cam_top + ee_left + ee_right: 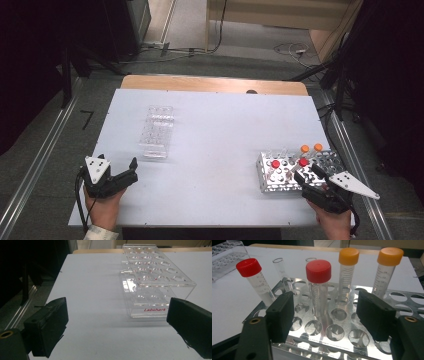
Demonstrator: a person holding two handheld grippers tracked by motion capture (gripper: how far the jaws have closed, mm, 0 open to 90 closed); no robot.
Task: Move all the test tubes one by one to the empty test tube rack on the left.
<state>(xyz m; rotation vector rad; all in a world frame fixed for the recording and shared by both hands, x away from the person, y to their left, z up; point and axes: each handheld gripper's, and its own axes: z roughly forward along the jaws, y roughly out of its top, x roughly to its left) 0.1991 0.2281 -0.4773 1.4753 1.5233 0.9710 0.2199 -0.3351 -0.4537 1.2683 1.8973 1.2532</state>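
A clear plastic tube rack [156,131] [153,280] stands empty on the left half of the white table [215,130]. My left gripper [127,172] [117,325] rests near the front left corner, open, pointing at that rack from a short way off. On the right a metal rack [295,172] [337,327] holds two red-capped tubes [318,287] [253,277], two orange-capped tubes [348,272] [388,270] and two uncapped ones [280,267]. My right gripper [306,176] [325,315] hovers open over the rack's near edge, its jaws either side of the nearer red-capped tube without touching it.
The table's wooden far edge [215,82] shows behind the white top. Metal rails [35,165] run along the floor on both sides, and cables [295,50] lie on the floor beyond the table. A wide bare stretch of table lies between the two racks.
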